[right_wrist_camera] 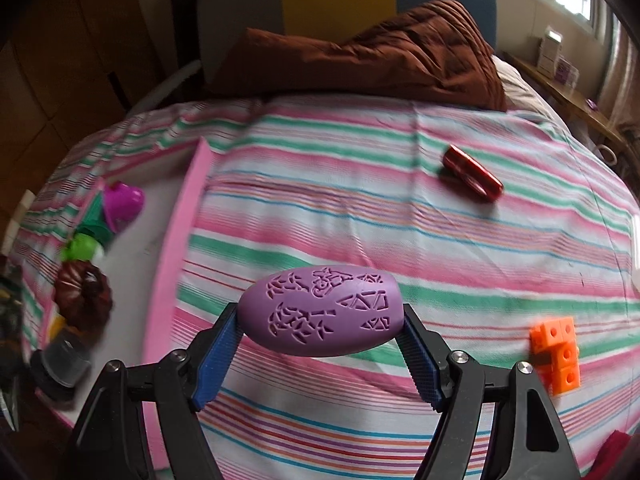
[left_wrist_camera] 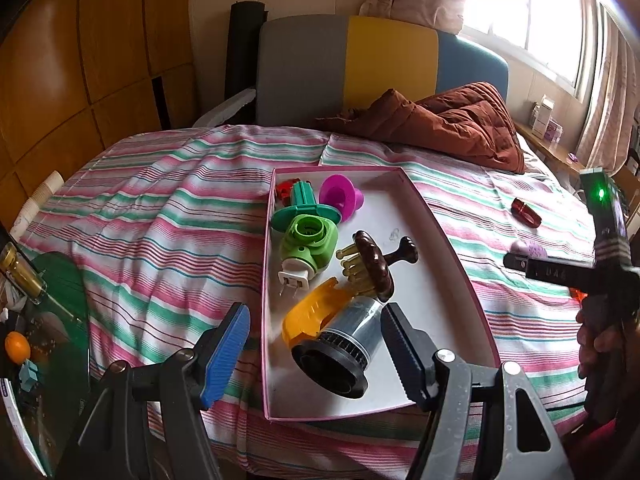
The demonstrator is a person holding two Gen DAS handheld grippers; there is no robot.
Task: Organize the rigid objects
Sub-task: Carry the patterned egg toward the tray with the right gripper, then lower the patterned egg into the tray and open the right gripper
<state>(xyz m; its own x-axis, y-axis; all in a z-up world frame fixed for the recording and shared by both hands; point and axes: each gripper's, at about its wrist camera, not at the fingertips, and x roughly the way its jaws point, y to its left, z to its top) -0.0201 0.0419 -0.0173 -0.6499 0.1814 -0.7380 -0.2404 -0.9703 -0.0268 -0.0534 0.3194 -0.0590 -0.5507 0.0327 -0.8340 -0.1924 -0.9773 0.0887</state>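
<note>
My right gripper (right_wrist_camera: 320, 336) is shut on a purple egg-shaped piece (right_wrist_camera: 320, 310) with carved patterns, lifted just above the striped bedspread (right_wrist_camera: 360, 216). The pink-rimmed white box (left_wrist_camera: 444, 240) lies on the bed and holds a grey-and-orange filter part (left_wrist_camera: 340, 336), a brown massage brush (left_wrist_camera: 374, 266), a green plug-in device (left_wrist_camera: 308, 244), a green flanged piece (left_wrist_camera: 304, 204), a magenta cup (left_wrist_camera: 342, 196) and a small red item (left_wrist_camera: 285, 190). My left gripper (left_wrist_camera: 316, 348) hangs open over the box's near end, astride the filter part without touching it. The right gripper's body (left_wrist_camera: 600, 248) shows at the far right.
A red metallic cylinder (right_wrist_camera: 472, 172) and an orange block cluster (right_wrist_camera: 556, 356) lie loose on the bedspread, right of the box rim (right_wrist_camera: 176, 256). A brown quilt (right_wrist_camera: 380, 52) is heaped at the headboard. A green glass side table (left_wrist_camera: 48, 320) with an orange stands left.
</note>
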